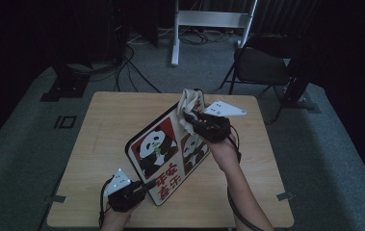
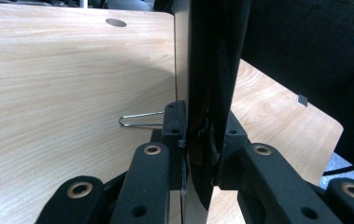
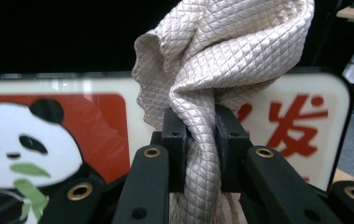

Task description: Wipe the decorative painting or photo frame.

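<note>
1. Light wooden table (image 1: 103, 144): rectangular, on a grey carpeted floor (image 1: 21, 144); a round hole (image 2: 116, 22) lies near its far edge in the left gripper view.
2. Black-framed rectangular panda picture board with red panels and red characters (image 1: 163, 154): I hold it tilted up off the table, its lower corner towards my left hand and its upper edge towards my right. In the left gripper view its dark edge (image 2: 212, 70) rises straight up between the jaws.
3. Cream quilted cloth (image 3: 221, 60): bunched into a twisted wad against the board's upper edge, at the far middle of the table (image 1: 189, 108).
4. Right tool (image 1: 194, 118): my jaws are nearly closed, pinching the twisted neck of the cloth in front of the board's face.
5. Left tool (image 1: 146, 185): my jaws are clamped on the board's lower corner, one pad on each face.
6. Thin wire clip (image 2: 139, 120): lies on the table just beside the left jaw.
</note>
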`<move>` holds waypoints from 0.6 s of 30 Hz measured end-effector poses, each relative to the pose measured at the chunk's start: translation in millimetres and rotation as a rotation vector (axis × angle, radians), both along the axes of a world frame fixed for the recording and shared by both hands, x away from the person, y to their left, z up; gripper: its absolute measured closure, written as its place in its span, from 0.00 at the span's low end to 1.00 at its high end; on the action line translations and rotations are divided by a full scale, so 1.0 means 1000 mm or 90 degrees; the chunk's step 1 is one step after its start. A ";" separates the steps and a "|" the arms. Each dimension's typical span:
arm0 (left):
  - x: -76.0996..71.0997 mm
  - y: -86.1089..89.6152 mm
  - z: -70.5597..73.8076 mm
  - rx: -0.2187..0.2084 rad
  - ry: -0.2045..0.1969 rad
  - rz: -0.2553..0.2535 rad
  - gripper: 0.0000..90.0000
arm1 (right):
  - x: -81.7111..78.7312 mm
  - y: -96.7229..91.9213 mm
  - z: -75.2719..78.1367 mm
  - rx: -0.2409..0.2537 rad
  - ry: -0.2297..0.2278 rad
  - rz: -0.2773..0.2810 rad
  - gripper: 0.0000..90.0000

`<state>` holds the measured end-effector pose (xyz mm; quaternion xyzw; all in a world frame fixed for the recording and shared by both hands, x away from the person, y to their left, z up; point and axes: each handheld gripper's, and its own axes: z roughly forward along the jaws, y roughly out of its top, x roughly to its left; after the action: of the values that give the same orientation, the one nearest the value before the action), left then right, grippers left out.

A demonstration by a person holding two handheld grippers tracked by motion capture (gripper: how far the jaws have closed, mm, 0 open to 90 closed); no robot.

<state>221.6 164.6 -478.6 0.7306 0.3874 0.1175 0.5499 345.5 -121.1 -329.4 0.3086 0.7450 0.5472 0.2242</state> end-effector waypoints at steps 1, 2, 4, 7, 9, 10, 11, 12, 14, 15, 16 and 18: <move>0.000 0.000 0.000 -0.001 0.000 0.000 0.88 | 0.000 0.001 0.001 -0.002 -0.002 -0.001 0.86; 0.000 0.000 0.000 0.001 0.000 0.000 0.88 | 0.001 0.003 0.003 -0.003 -0.003 -0.001 0.86; 0.000 0.000 0.000 0.001 -0.001 0.000 0.88 | 0.003 0.006 0.004 -0.010 -0.004 -0.003 0.86; -0.001 -0.001 0.000 0.004 -0.002 0.000 0.88 | 0.006 0.009 0.001 -0.021 -0.001 -0.005 0.86; 0.000 -0.001 0.001 0.005 -0.002 0.000 0.88 | 0.008 0.010 -0.004 -0.022 0.006 -0.006 0.86; 0.000 0.000 0.001 0.003 -0.001 0.000 0.88 | 0.009 0.010 -0.006 -0.023 0.010 -0.007 0.86; 0.000 0.000 0.001 0.003 -0.001 0.000 0.88 | 0.009 0.009 -0.009 -0.022 0.012 -0.007 0.86; 0.000 -0.001 0.001 0.003 -0.001 0.000 0.88 | 0.009 0.009 -0.011 -0.021 0.015 -0.008 0.86; 0.000 -0.001 0.000 0.001 0.000 0.000 0.88 | 0.009 0.007 -0.014 -0.022 0.019 -0.010 0.86; 0.000 0.000 0.000 0.001 -0.001 -0.001 0.88 | 0.009 0.007 -0.016 -0.022 0.020 -0.011 0.86; 0.000 0.000 0.000 0.001 0.000 -0.001 0.87 | 0.009 0.006 -0.018 -0.023 0.023 -0.013 0.86; 0.000 -0.001 0.000 0.000 -0.001 0.000 0.87 | 0.008 0.006 -0.023 -0.025 0.026 -0.014 0.86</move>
<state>221.6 164.0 -478.2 0.7304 0.3870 0.1175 0.5504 353.4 -115.6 -352.6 0.3236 0.7567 0.5233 0.2208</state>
